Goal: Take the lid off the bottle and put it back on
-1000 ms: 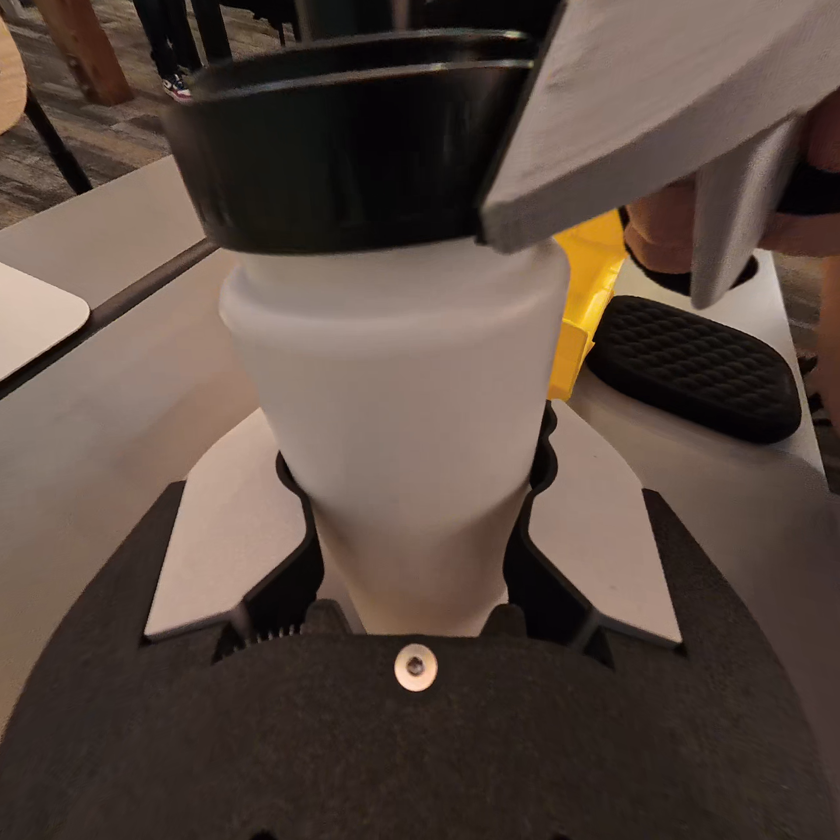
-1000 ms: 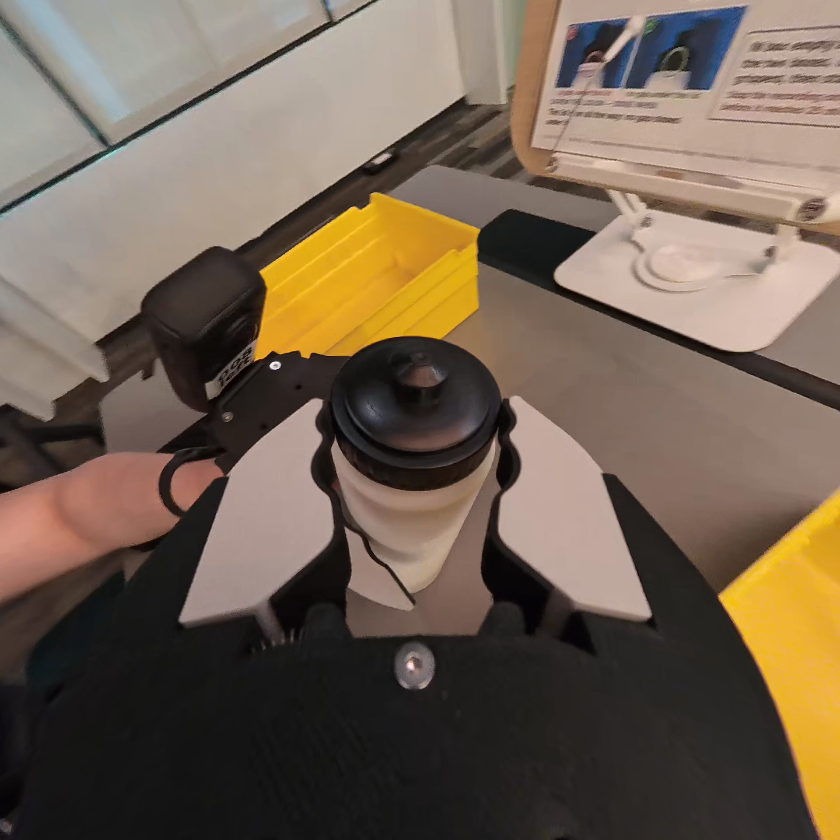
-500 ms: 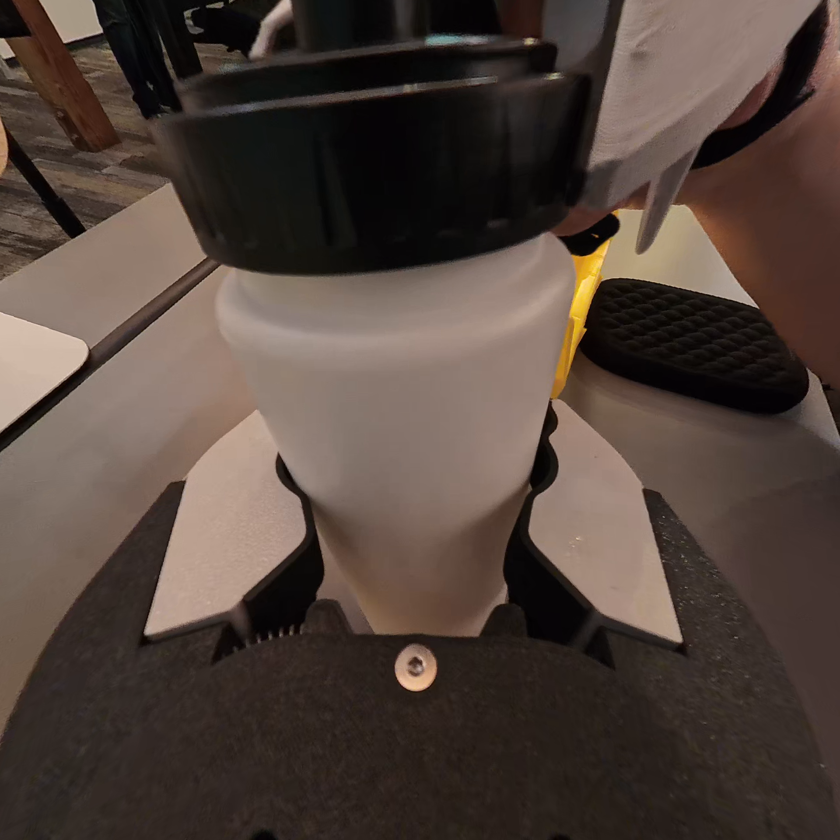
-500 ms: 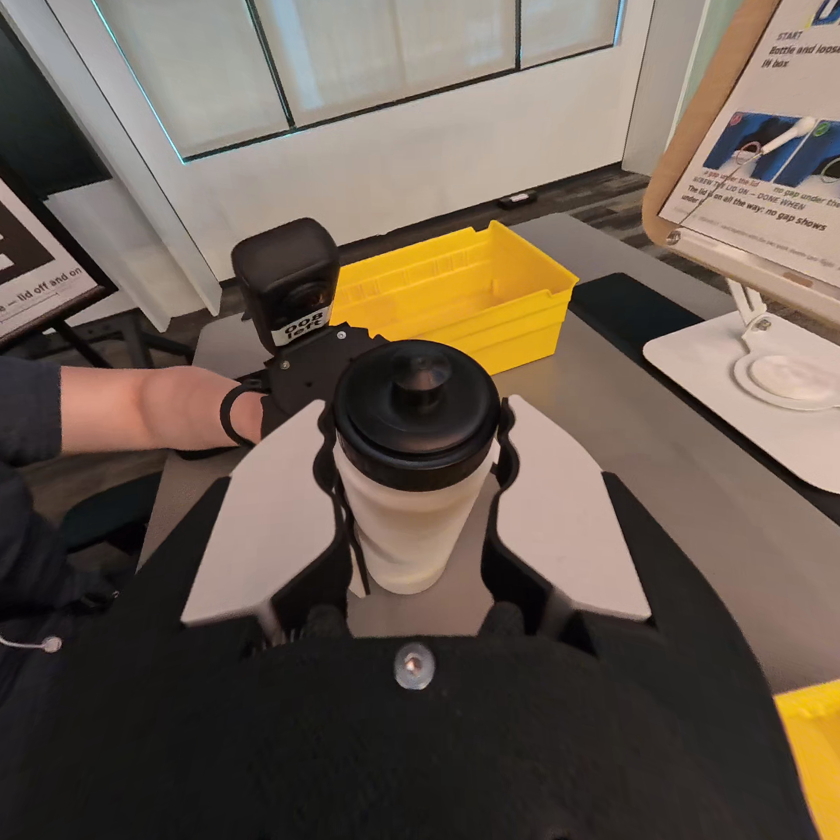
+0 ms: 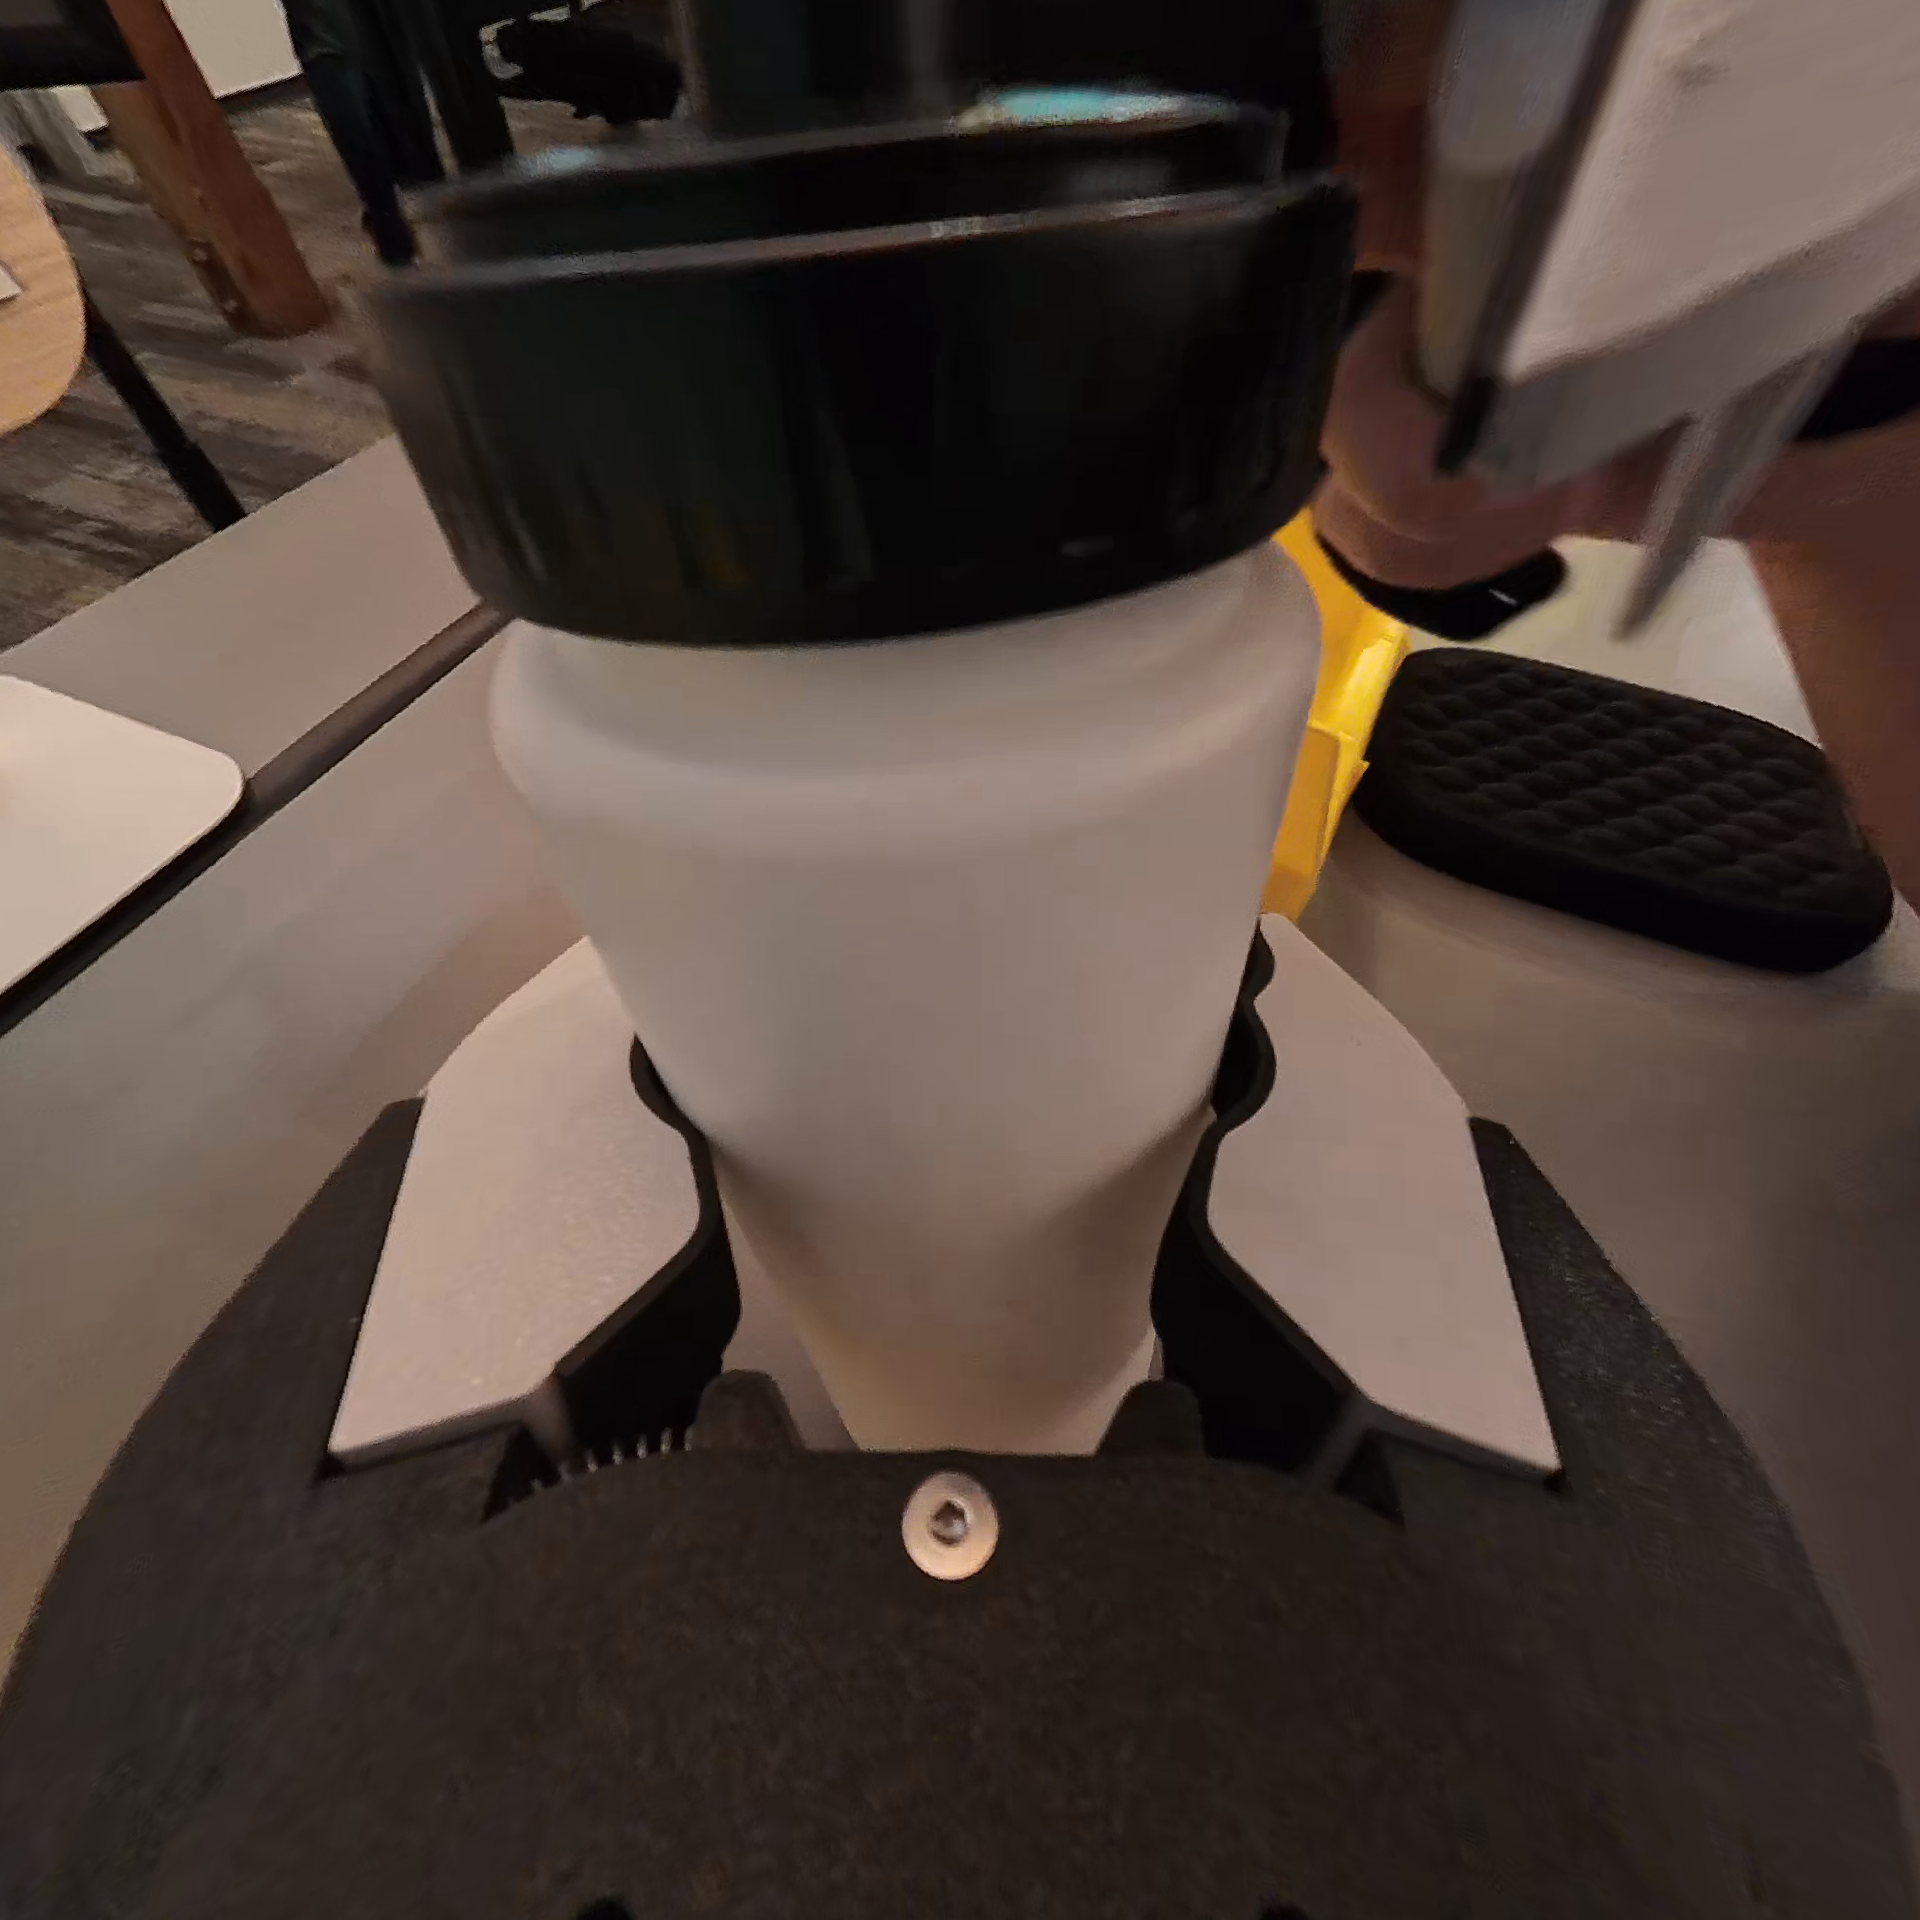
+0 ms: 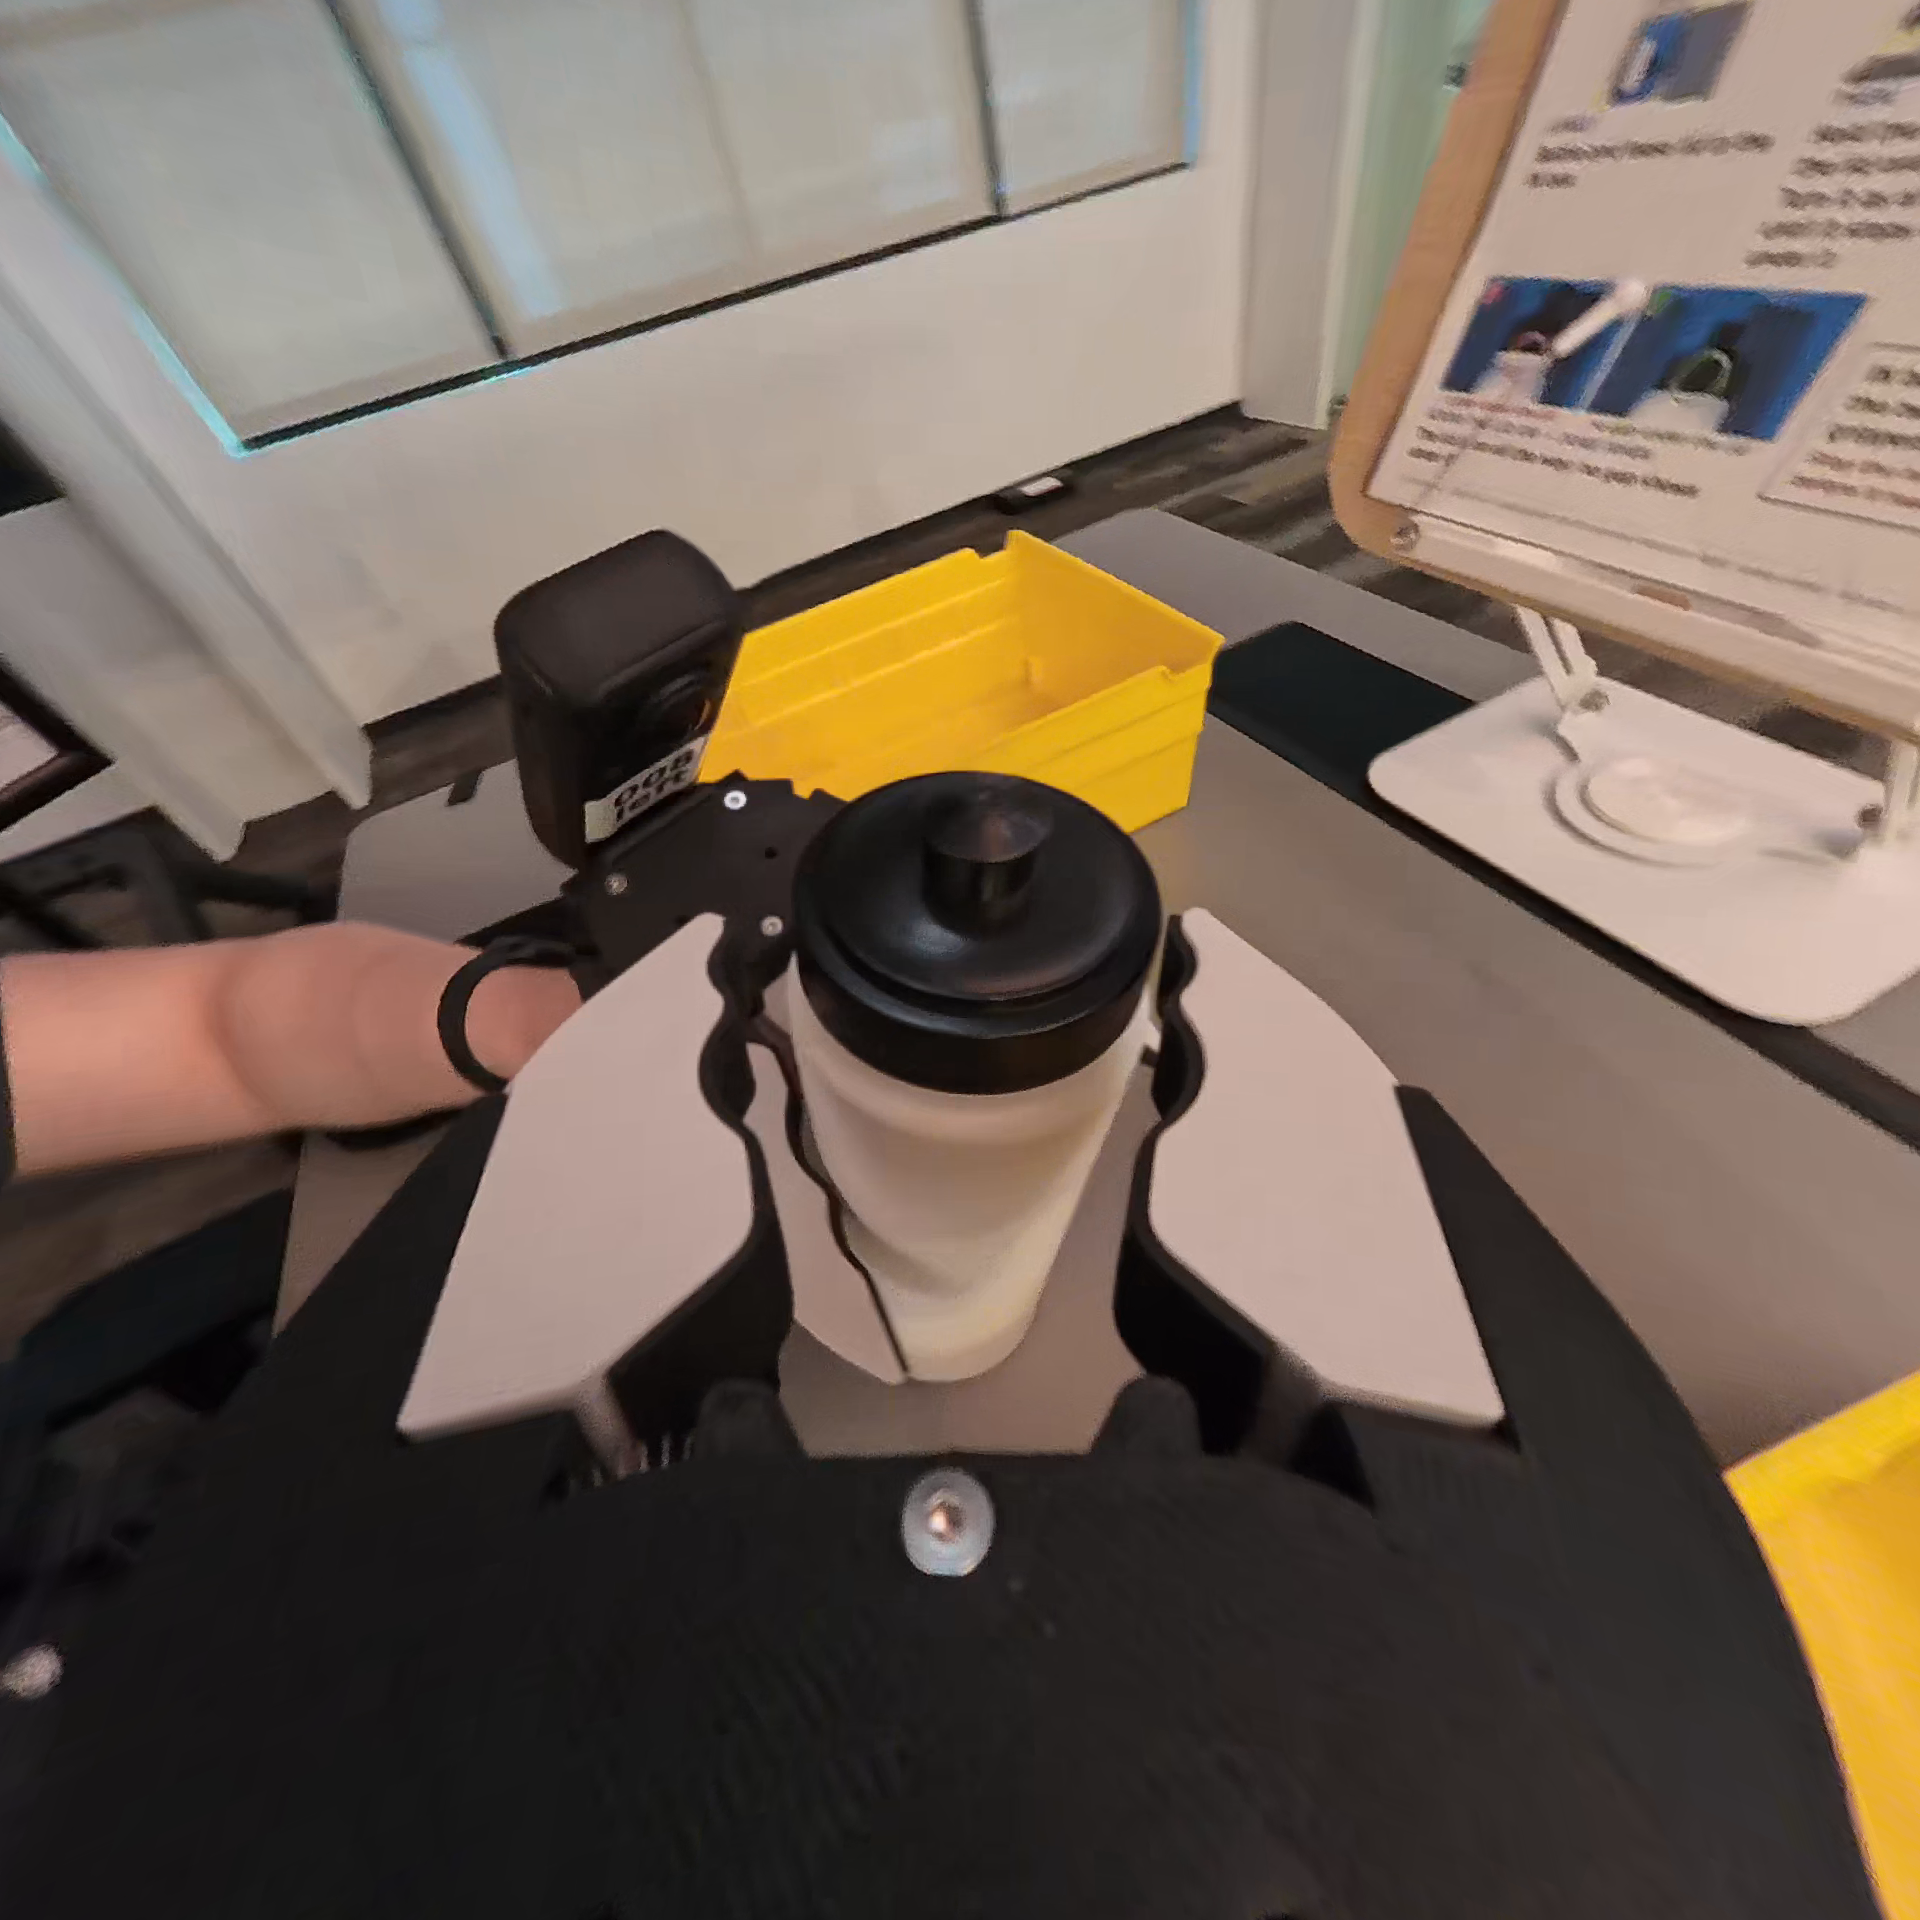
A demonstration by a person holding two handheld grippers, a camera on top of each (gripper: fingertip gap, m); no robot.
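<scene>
A white bottle [image 5: 904,935] with a black screw lid [image 5: 862,416] stands upright on the grey table. My left gripper [image 5: 935,1091] is shut on the bottle's body below its shoulder. My right gripper [image 6: 956,1039] reaches over from the other side, and its fingers flank the lid [image 6: 977,935] with small gaps, so it is open. In the left wrist view its grey finger [image 5: 1662,208] stands apart from the lid's right side. The lid sits on the bottle [image 6: 935,1195]. The bottle's base is hidden.
A yellow bin [image 6: 987,665] lies behind the bottle, and another yellow bin [image 6: 1829,1558] is at the near right. An instruction board on a white stand [image 6: 1662,831] is at the right. A black textured pad [image 5: 1621,810] lies on the table [image 6: 1455,1091]. A person's hand [image 6: 260,1039] holds the left gripper.
My right gripper turned around the lid, then swung back. Its fingers have spread slightly and come off the lid's side. My left gripper's hold on the bottle is unchanged.
</scene>
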